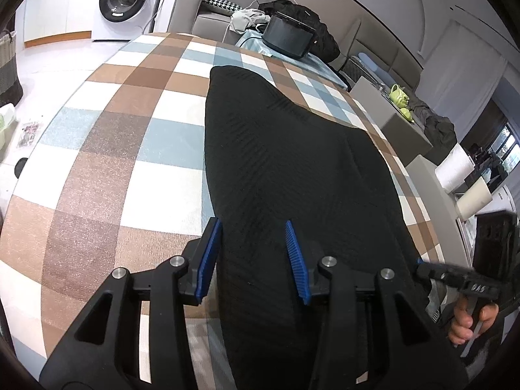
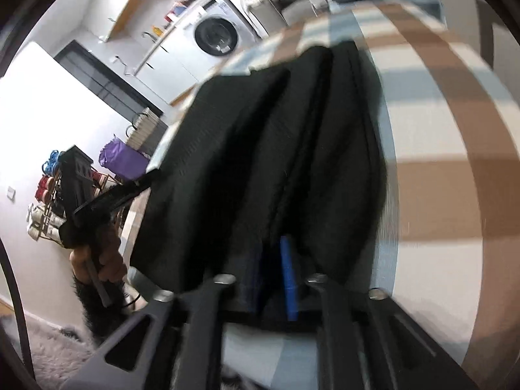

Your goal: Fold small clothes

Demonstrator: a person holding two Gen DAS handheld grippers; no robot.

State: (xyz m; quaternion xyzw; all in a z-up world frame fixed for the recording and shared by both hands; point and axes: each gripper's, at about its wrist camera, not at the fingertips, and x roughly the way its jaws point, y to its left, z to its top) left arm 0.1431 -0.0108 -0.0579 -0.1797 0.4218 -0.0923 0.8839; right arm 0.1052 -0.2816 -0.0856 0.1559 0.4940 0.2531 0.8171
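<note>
Checked tablecloth carries our black garment; our left gripper hovers unclenched above it, while our right gripper grasps its bunched edge.

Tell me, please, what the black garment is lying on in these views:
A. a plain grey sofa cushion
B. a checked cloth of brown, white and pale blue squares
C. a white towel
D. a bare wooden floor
B: in the left wrist view the black garment lies stretched out flat on the checked cloth, whose brown, white and pale blue squares show all around it.
</note>
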